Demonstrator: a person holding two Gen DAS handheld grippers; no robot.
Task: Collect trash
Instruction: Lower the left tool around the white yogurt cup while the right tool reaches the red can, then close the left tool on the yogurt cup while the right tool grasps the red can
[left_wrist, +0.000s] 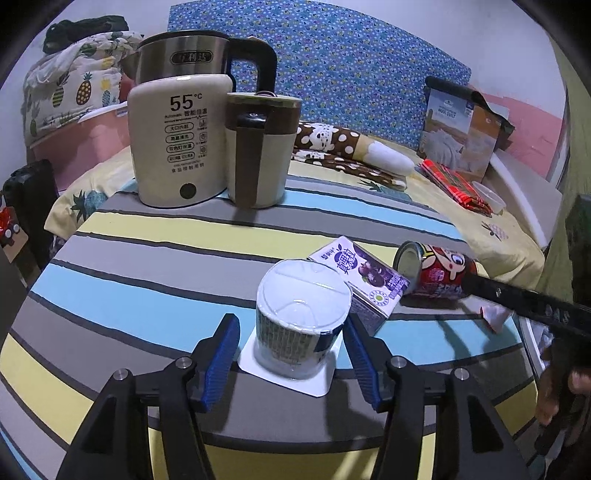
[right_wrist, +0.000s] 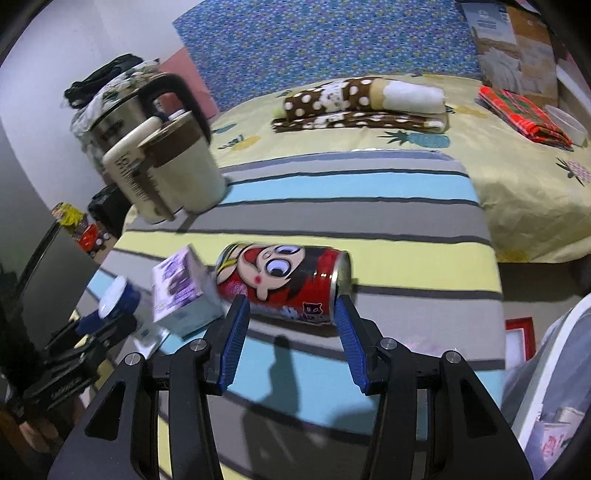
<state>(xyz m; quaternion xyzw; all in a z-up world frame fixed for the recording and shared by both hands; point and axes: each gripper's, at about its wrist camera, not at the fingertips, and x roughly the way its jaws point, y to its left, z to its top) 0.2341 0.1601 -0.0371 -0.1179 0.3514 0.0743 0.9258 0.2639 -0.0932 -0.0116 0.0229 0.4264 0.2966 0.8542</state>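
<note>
So far none of the trash looks collected: three pieces lie close together on the striped tabletop (left_wrist: 147, 258) — a lidded yogurt cup (left_wrist: 301, 325) standing on a white card, a purple milk carton (left_wrist: 364, 282) tipped on its side just behind it, and a red cartoon-printed can (right_wrist: 284, 280) lying on its side beside the carton. The left gripper (left_wrist: 291, 363) has its blue pads spread wider than the cup, one on each side, with a visible gap on the left and the right pad close to or just brushing the cup wall; it has hold of nothing. The right gripper (right_wrist: 290, 343) stands about half open, its pad tips at the two ends of the can, and whether they press it I cannot tell — the can rests on the table either way. A white bin rim (right_wrist: 546, 354) shows at the right edge of the right wrist view, probably the place for the trash. Farther back stand a cream warmer (left_wrist: 177, 144), a lidded mug (left_wrist: 258, 147) and a steel kettle (left_wrist: 184, 55), which seem to be no part of the job. By my reading both grasps are only being set up, and all three carries remain.
</note>
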